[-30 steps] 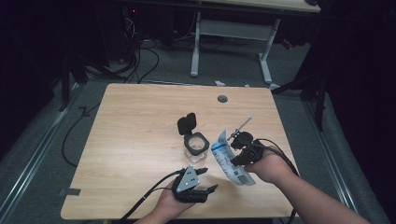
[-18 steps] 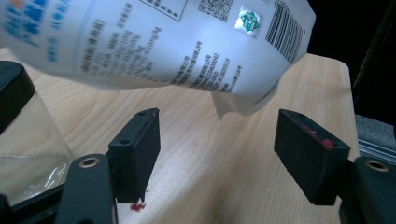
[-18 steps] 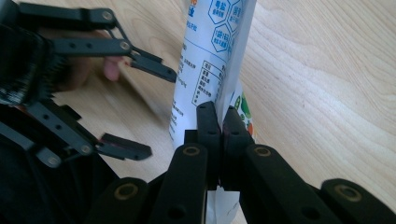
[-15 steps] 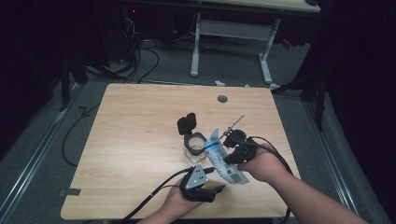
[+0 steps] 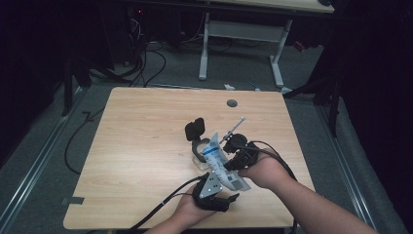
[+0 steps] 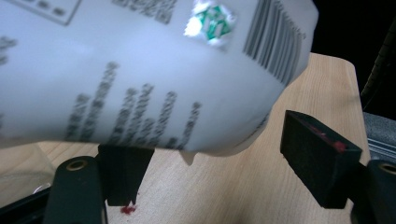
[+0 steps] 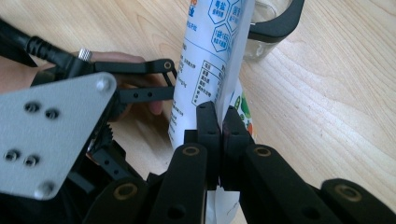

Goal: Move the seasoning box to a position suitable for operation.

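Right gripper [image 7: 223, 122] clenched on the edge of a white printed pouch [image 5: 220, 163], held tilted above the table [image 5: 136, 146], its top toward a clear jar [image 5: 200, 153] at 11 o'clock. Left gripper [image 6: 219, 154] jaws spread wide, pouch bottom just above them.

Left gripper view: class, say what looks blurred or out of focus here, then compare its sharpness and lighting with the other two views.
Left gripper view: the white pouch sits so close that its print smears. Right gripper view: sharp, the pouch's label and the right gripper pinching it read clearly. High view: the wooden table is lit, the room around it dark, and the left gripper is small.
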A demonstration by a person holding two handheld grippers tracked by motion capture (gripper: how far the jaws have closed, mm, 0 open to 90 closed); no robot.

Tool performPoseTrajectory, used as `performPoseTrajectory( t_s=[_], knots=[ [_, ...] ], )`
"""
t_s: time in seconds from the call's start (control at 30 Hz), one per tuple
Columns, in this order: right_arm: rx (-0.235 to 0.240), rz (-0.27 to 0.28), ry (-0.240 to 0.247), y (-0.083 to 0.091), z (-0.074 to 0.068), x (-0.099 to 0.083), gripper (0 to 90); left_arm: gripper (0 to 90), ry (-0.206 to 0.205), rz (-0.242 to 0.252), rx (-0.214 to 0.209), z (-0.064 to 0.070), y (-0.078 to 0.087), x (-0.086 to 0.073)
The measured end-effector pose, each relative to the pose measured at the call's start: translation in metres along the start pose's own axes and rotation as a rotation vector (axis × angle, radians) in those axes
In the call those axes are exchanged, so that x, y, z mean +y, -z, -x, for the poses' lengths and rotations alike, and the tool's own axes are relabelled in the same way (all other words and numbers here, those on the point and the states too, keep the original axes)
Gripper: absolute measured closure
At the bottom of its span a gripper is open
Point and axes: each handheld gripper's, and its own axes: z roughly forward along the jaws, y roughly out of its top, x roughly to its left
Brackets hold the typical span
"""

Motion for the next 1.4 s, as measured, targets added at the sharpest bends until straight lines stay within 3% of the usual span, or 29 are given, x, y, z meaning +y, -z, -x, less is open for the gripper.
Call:
performPoseTrajectory(
  t_s=[0.3,0.63,1.1,1.4],
  knots=[
    [0.006,0.011,-0.022,-0.002,0.004,0.001,89.0,40.8,-0.018,-0.025,0.041,0.000,-0.005,-0.001],
    [0.005,0.024,-0.045,-0.003,0.007,-0.003,88.9,52.7,0.001,-0.018,0.040,0.003,-0.003,0.002],
    [-0.018,0.086,-0.077,0.000,0.009,-0.007,83.8,56.6,0.029,-0.019,0.063,0.000,-0.005,0.007],
    [-0.024,0.092,-0.083,-0.001,0.012,-0.015,82.3,57.0,0.044,-0.021,0.061,0.000,-0.007,0.008]
  ],
)
